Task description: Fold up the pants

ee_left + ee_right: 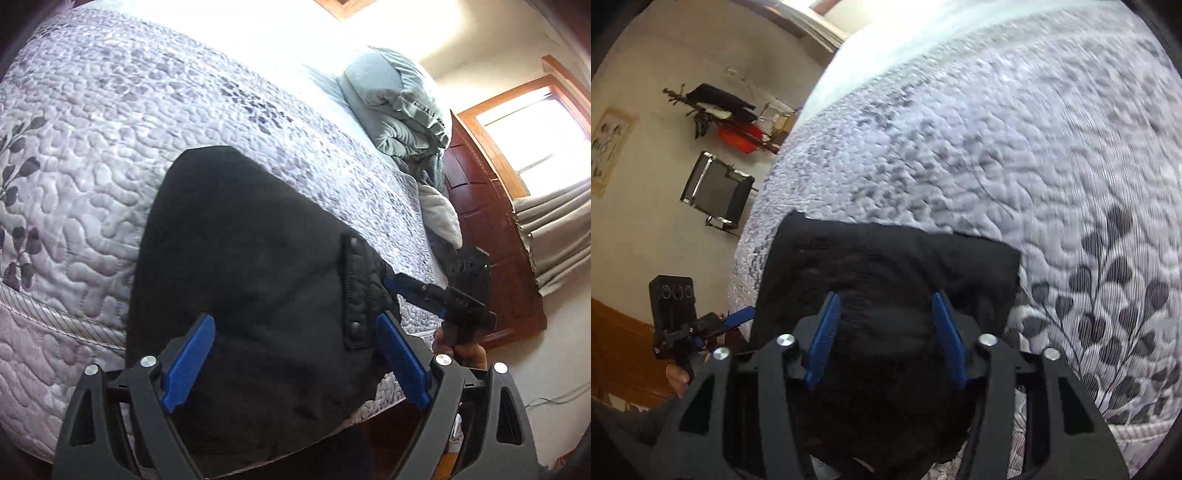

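The black pants (240, 258) lie folded in a thick pad on the quilted bed near its edge; they also show in the right wrist view (894, 266). My left gripper (295, 354) is open, its blue fingers (188, 362) wide apart over the near end of the pants. My right gripper (886, 332) is open too, its blue fingers (823, 339) straddling the near edge of the pants. The right gripper shows in the left wrist view (399, 284) at the pants' right side, by a snap-button flap (354, 295). The left gripper shows in the right wrist view (738, 317).
The pale quilt (110, 147) with grey leaf print covers the bed. A crumpled green duvet (399, 110) lies at the head end. A wooden cabinet (487, 229), window and curtain (554, 236) stand beyond the bed. A folding chair (716, 192) and coat rack (720, 110) stand by the wall.
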### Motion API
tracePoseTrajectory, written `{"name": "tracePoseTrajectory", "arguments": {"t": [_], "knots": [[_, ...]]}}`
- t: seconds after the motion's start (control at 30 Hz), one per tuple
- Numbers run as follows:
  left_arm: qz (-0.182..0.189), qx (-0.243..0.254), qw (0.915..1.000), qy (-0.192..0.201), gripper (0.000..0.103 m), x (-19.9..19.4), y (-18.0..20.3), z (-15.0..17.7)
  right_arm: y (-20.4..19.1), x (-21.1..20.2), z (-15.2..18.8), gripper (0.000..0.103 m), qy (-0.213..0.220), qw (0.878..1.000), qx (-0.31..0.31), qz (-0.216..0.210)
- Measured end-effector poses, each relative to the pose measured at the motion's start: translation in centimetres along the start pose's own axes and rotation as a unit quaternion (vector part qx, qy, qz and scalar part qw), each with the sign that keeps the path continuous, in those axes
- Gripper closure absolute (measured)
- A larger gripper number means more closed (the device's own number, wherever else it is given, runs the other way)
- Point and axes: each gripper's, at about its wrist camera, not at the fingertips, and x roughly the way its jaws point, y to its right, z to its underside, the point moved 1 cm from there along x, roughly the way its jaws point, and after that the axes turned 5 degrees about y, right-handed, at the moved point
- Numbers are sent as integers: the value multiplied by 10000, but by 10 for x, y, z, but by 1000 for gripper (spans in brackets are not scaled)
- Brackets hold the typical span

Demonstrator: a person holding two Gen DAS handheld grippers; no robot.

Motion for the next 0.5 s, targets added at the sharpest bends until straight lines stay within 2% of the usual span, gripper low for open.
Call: {"name": "tracePoseTrajectory", "arguments": {"t": [0.07, 0.13, 0.17, 0.2, 0.27, 0.37, 0.5], "knots": [[39, -34, 9999, -92, 14, 6, -9, -4, 21, 3, 16, 89, 57, 9995, 305, 100], [50, 29, 9998, -178, 13, 9, -12, -9, 24, -2, 27, 90, 135, 9987, 481, 80], [26, 67, 9998, -181, 13, 8, -14, -10, 19, -8, 29, 89, 198, 9988, 407, 192], [52, 74, 9998, -167, 13, 8, -17, -14, 14, -15, 32, 76, 267, 9983, 385, 336], [154, 56, 9998, -120, 13, 4, -16, -17, 1, -33, 38, 66, 507, 9969, 335, 492], [310, -35, 9995, 88, 12, -19, -19, -18, -36, -50, 52, 63, 778, 9968, 140, 143], [293, -102, 9994, 170, 12, -39, -30, -14, -66, -31, 73, 62, 658, 9977, -16, -131]]}}
